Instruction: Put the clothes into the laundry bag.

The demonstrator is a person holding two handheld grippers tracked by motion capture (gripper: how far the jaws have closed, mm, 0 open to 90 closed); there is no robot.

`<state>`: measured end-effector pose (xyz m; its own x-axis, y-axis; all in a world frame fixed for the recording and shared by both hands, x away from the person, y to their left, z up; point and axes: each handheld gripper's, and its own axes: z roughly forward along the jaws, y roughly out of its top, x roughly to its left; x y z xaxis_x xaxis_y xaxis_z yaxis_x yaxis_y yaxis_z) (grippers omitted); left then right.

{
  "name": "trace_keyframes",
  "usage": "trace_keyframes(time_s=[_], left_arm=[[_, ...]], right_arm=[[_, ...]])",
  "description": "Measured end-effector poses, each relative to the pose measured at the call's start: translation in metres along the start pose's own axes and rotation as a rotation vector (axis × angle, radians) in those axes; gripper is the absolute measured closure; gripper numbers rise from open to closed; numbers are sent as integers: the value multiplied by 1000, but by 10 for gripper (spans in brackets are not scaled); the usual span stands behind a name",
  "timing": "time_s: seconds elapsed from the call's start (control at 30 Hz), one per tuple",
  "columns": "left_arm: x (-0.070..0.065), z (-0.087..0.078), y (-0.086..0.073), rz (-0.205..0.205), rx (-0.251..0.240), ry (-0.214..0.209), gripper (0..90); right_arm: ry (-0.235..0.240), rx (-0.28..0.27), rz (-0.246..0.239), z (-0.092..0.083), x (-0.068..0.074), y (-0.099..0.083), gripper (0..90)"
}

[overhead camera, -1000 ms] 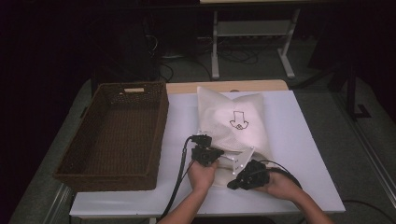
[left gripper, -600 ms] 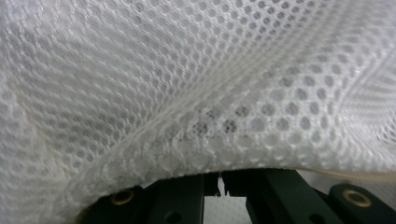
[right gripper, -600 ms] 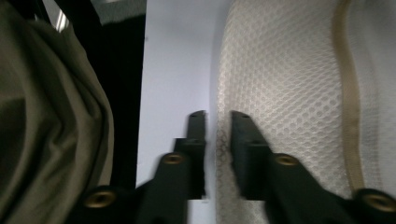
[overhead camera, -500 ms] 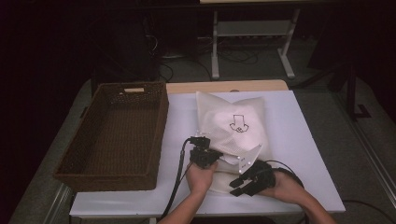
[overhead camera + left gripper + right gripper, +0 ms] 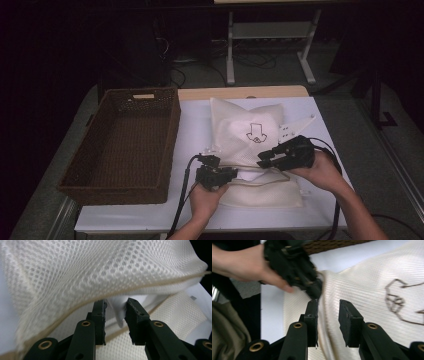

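The right gripper (image 5: pixel 261 161) has lifted off the counter (image 5: pixel 195 125) since a second ago and now hangs above the mesh bag (image 5: pixel 247 135), pointing left across it. Its fingers (image 5: pixel 312 312), clenched a second ago, stand released with nothing between them. The left gripper (image 5: pixel 234 172) has edged toward the bag's near edge, and its fingers (image 5: pixel 136 312) have just been opening; a white fold lies between them at the bag's mouth, unpressed. The bag lies on the counter right of the basket (image 5: pixel 125 140), its zippered edge raised where it lay flat earlier.
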<state>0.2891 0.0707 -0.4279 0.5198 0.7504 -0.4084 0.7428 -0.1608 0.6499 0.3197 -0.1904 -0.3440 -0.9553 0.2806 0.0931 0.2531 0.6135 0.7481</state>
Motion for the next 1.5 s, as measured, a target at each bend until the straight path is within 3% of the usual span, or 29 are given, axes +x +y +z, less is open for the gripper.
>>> trace_keyframes(time_s=[0.17, 0.3, 0.4, 0.47, 0.6, 0.73, 0.8, 0.87, 0.97, 1.1, 1.27, 1.4, 1.5], left_arm=[[3, -13, -2, 9, -9, 10, 679], [5, -14, -4, 4, 8, -2, 677], [2, -9, -8, 6, 34, -25, 662], [0, -4, -11, 13, 56, -36, 652], [-1, 4, -10, 11, 63, -31, 668], [-1, 11, -6, 15, 69, -25, 814], [-4, 15, -4, 30, 67, -14, 863], [-6, 16, -1, 39, 57, -9, 871], [-9, 20, 3, 33, 33, 2, 875], [-12, 28, 10, 5, -15, 17, 877], [-17, 36, 22, -70, -75, -45, 877], [-19, 38, 29, -75, -114, -37, 880], [-18, 40, 29, -53, -98, -15, 877]], right_arm=[[-1, 78, 30, 13, -12, -2, 699], [7, 144, 9, 29, -11, -2, 658], [28, 124, -15, 28, -4, 0, 589], [31, 138, -49, 28, 3, 1, 548], [-27, 184, -101, 31, 7, -3, 535], [-83, 203, -136, 34, 7, -3, 700], [-82, 221, -137, 37, 5, -3, 841], [-73, 225, -135, 37, 4, -3, 867], [-19, 203, -93, 34, 1, -3, 878], [19, 128, -68, 21, 2, 0, 881], [57, 84, -59, 10, 7, 3, 882], [91, 53, -52, 5, 9, 5, 884], [98, 53, -33, 8, 7, 0, 883]])
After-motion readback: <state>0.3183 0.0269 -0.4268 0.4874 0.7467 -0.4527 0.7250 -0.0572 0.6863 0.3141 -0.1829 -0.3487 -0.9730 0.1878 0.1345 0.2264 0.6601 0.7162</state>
